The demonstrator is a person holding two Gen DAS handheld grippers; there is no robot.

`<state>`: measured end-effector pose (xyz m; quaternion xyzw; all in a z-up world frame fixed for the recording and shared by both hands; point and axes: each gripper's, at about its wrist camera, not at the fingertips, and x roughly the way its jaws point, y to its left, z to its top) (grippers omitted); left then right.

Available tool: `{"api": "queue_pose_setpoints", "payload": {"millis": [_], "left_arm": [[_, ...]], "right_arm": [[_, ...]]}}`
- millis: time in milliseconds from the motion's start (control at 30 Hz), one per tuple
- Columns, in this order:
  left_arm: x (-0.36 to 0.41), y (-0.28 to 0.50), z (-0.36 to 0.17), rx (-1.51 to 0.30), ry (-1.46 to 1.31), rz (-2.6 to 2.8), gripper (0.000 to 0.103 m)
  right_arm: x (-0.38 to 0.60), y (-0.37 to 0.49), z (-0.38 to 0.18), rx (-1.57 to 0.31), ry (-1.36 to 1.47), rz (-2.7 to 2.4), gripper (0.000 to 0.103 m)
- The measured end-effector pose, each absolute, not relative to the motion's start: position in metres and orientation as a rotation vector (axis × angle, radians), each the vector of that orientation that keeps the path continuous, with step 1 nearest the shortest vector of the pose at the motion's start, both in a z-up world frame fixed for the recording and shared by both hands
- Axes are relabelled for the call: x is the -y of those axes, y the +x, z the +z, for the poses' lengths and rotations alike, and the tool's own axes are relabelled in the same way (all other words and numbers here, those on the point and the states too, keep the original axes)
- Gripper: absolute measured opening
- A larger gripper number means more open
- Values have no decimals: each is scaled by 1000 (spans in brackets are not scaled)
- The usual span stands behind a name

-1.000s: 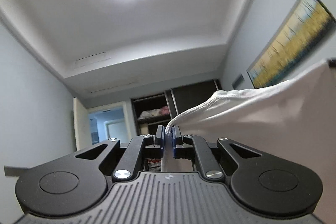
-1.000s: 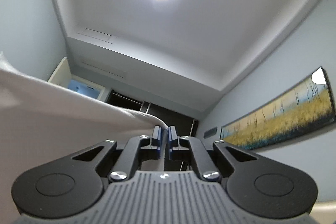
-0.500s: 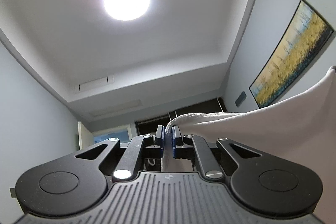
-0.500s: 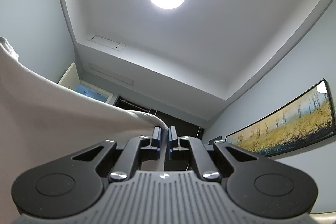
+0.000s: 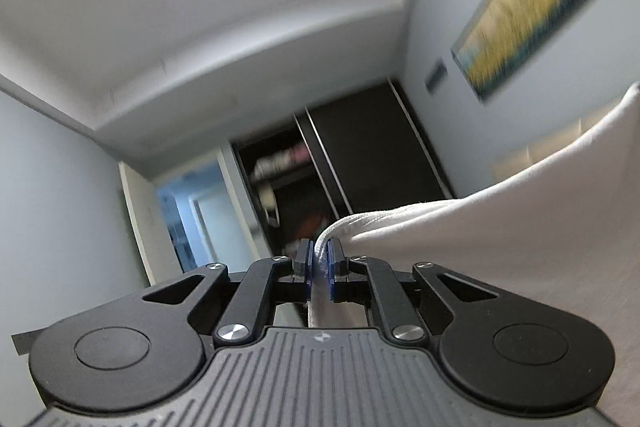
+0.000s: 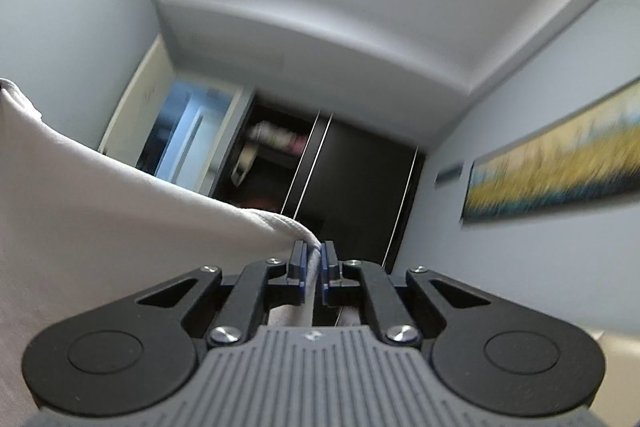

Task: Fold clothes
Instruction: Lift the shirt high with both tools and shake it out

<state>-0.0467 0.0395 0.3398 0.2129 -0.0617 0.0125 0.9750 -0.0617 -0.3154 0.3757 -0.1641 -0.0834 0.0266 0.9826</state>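
1. Both views have been tipped down since earlier: more wardrobe (image 5: 360,155), less ceiling.
2. White garment (image 5: 500,247) is clamped by left gripper (image 5: 319,259) and right gripper (image 6: 314,259), held aloft, stretched between.
3. Judged step: spreading; lowering flat is needed next.

A white garment (image 5: 500,247), of soft knit cloth with a stitched hem, hangs stretched in the air. Its hemmed edge bunches into a small fold at one pinched corner (image 5: 320,251), and the opposite corner (image 6: 314,255) is pinched likewise; the cloth between slopes smoothly, with faint creases.
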Motion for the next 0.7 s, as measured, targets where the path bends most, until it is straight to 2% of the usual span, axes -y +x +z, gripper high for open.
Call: {"api": "queue_pose_setpoints", "payload": {"millis": [400, 700], "left_arm": [[-42, 171, 214, -180, 455, -5, 6], [-44, 310, 83, -420, 436, -30, 6]], "right_arm": [[304, 167, 261, -167, -335, 52, 8], [290, 312, 138, -397, -314, 43, 8]]}}
